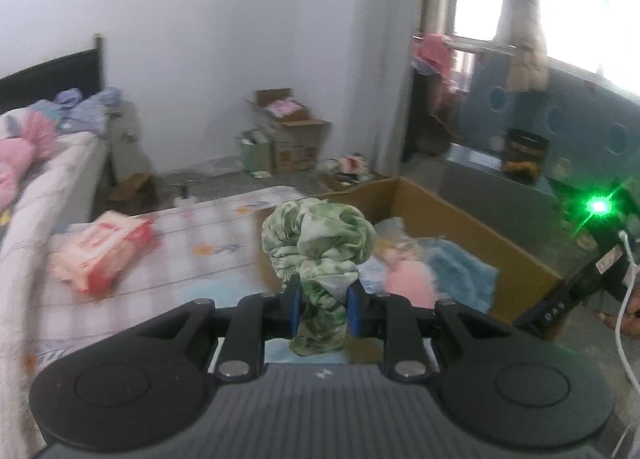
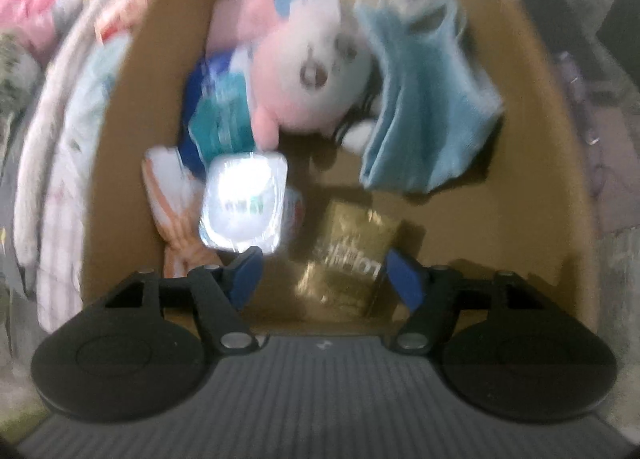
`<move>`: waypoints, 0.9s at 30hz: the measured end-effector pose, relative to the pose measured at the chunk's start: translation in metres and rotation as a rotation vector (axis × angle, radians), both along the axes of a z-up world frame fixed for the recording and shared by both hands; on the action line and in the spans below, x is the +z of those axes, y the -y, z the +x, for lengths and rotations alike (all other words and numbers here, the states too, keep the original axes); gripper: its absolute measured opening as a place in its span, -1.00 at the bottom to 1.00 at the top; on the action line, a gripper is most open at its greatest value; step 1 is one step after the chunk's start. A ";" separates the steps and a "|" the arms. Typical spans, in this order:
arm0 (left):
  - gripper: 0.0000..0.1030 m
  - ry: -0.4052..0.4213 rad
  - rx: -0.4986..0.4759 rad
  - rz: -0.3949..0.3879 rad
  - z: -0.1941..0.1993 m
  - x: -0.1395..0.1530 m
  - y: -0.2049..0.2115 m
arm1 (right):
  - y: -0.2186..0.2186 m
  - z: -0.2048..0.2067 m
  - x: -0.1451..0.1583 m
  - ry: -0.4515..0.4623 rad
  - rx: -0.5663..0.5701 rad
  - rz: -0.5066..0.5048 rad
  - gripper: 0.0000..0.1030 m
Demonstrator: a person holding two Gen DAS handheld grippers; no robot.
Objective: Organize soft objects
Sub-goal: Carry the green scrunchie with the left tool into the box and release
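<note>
My left gripper (image 1: pixel 323 309) is shut on a crumpled green and white cloth (image 1: pixel 318 247), held up above the bed near the left wall of a cardboard box (image 1: pixel 516 255). The box holds a pink plush toy (image 2: pixel 304 71), a light blue towel (image 2: pixel 424 107), a shiny white pack (image 2: pixel 244 207), a gold packet (image 2: pixel 352 259) and an orange striped soft item (image 2: pixel 176 199). My right gripper (image 2: pixel 323 279) is open and empty, hovering over the box above the gold packet. The other gripper shows at the right edge of the left wrist view (image 1: pixel 576 291).
A red and white tissue pack (image 1: pixel 102 251) lies on the striped bed sheet (image 1: pixel 192 259) left of the box. Pink bedding (image 1: pixel 20 155) lies piled on a second bed at far left. Open cartons (image 1: pixel 288 127) stand by the far wall.
</note>
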State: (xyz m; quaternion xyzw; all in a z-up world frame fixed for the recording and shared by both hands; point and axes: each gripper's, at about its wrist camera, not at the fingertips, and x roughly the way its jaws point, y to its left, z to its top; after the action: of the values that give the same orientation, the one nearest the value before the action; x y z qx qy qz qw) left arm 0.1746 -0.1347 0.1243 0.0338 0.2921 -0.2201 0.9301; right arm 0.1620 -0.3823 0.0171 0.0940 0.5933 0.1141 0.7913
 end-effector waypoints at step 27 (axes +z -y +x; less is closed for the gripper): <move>0.24 -0.424 -0.357 0.044 0.052 -0.119 0.251 | 0.111 -0.250 -0.018 0.341 -0.669 0.342 0.47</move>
State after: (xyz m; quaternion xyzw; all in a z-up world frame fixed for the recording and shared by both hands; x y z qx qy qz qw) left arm 0.2268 -0.3853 0.0058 0.0583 0.4742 -0.3764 0.7937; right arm -0.0877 -0.4935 -0.0011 0.3914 0.3628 -0.0386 0.8448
